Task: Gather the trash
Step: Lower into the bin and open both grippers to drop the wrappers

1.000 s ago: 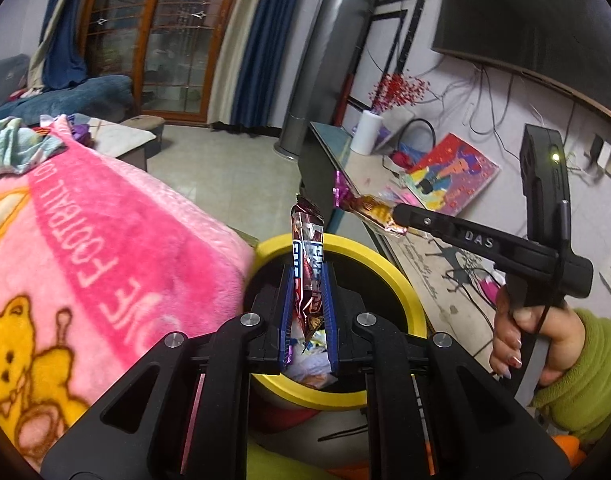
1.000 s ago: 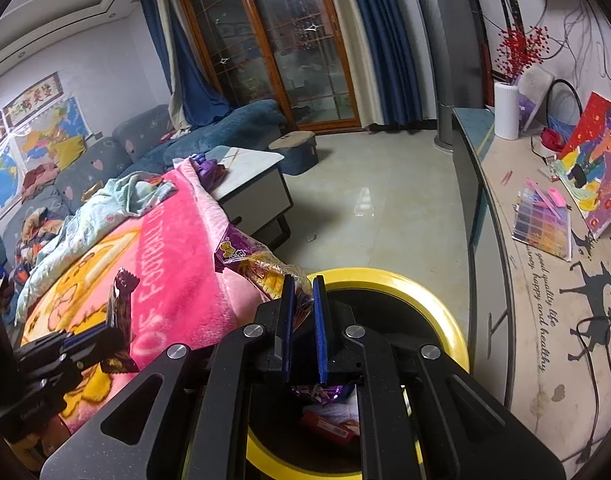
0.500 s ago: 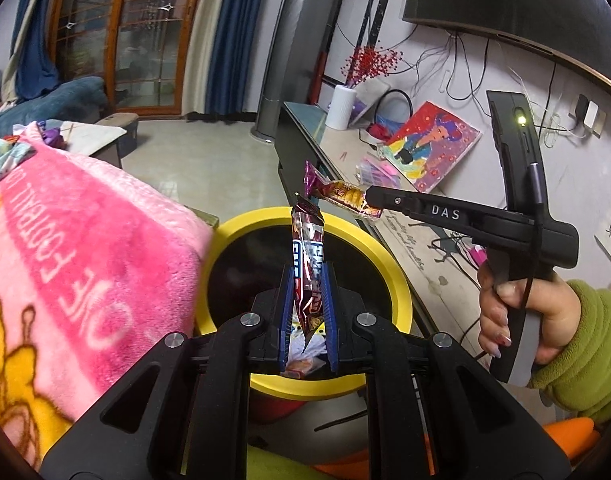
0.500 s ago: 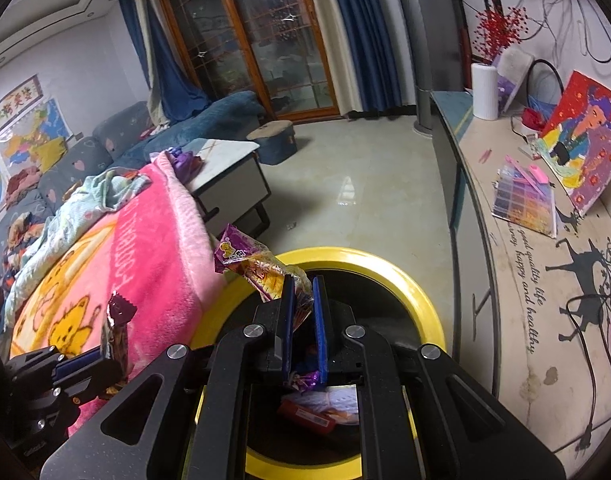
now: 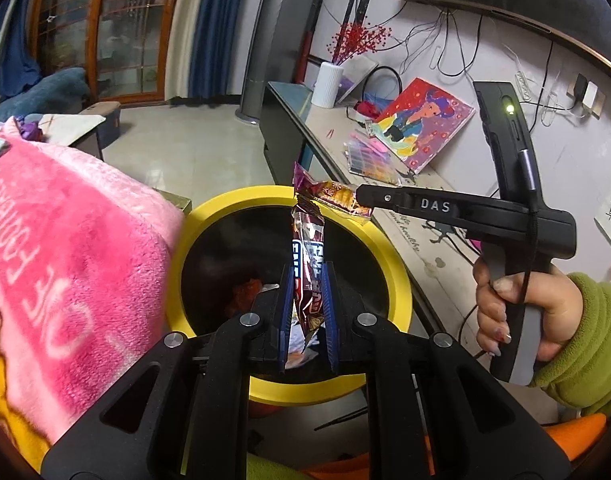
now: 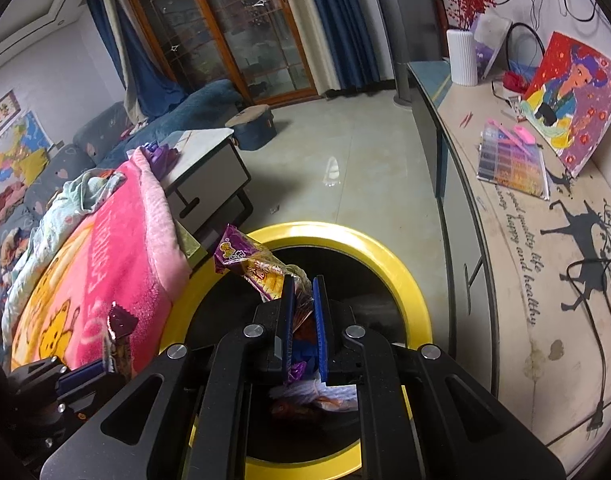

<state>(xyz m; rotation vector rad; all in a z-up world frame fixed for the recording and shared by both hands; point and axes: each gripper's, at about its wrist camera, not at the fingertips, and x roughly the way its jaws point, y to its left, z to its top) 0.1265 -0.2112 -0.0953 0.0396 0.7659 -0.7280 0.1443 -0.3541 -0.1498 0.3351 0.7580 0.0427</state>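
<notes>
Both tongs have shifted further over the yellow-rimmed bin, which now lies beneath and ahead of their tips. Left tongs are clamped on a dark red wrapper that stands upright between the blue pads; its white lettering is too creased to read. Right tongs, marked "DAS" on the side, are clamped on a purple and orange snack packet that sticks out to their left. Pink blanket to the left reads "FOOTBALL", partly cut off
</notes>
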